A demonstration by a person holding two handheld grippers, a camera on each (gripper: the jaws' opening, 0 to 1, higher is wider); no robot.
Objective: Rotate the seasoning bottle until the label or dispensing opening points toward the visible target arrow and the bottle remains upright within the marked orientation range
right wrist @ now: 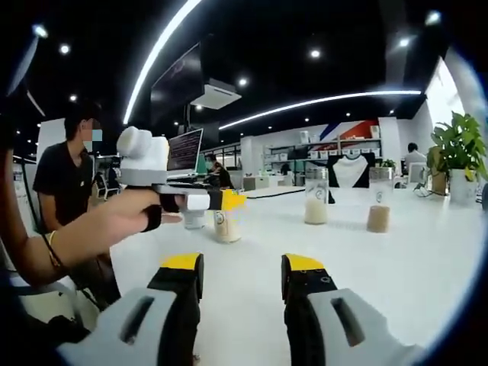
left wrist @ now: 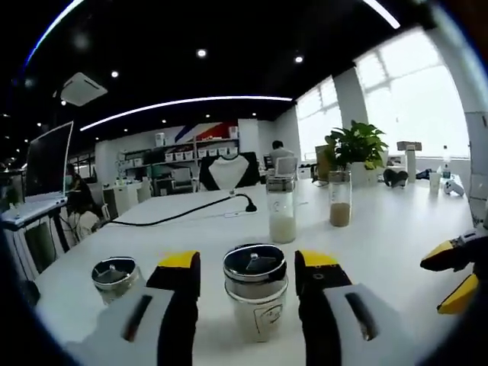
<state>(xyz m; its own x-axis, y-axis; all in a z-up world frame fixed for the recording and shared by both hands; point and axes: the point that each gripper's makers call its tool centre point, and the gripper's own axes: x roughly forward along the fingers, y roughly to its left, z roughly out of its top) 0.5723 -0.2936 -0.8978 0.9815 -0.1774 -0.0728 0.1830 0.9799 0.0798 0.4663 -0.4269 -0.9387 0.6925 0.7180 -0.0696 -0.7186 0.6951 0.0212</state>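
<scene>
A seasoning bottle [left wrist: 255,305] with a metal lid and a white label stands upright on the white table [left wrist: 381,244]. It sits between the jaws of my left gripper [left wrist: 248,263], which is open, with a small gap on the left side and the right jaw close to the glass. My right gripper [right wrist: 242,263] is open over bare table with nothing between its jaws. In the left gripper view the right gripper [left wrist: 455,274] shows at the right edge. In the right gripper view a hand holds the left gripper [right wrist: 229,202] at the same bottle [right wrist: 224,226].
A second lidded bottle [left wrist: 114,278] stands just left of my left jaw. Farther back are a jar of white powder [left wrist: 282,212] and a jar of brown powder [left wrist: 339,200]. A black cable [left wrist: 183,215] and a potted plant [left wrist: 357,146] lie beyond. A person [right wrist: 65,179] sits at the left.
</scene>
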